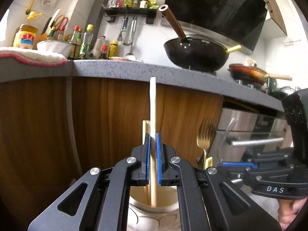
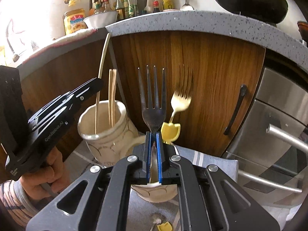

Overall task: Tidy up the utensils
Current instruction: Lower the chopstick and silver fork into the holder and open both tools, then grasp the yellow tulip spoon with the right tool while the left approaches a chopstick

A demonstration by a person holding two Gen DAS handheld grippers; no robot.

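While the left gripper (image 1: 153, 154) is clenched on a pale flat utensil (image 1: 152, 104), its lower end is seen already inside the cream holder (image 1: 154, 206), beside wooden chopsticks (image 1: 144, 129) — a placement judged nearly done. In the right view, the right gripper (image 2: 153, 154) is closed on a steel fork (image 2: 154, 96) above a second cream cup (image 2: 154, 191); a gold fork (image 2: 181, 100) stands behind it. Small items on the cloth (image 2: 211, 159) are judged still unsorted.
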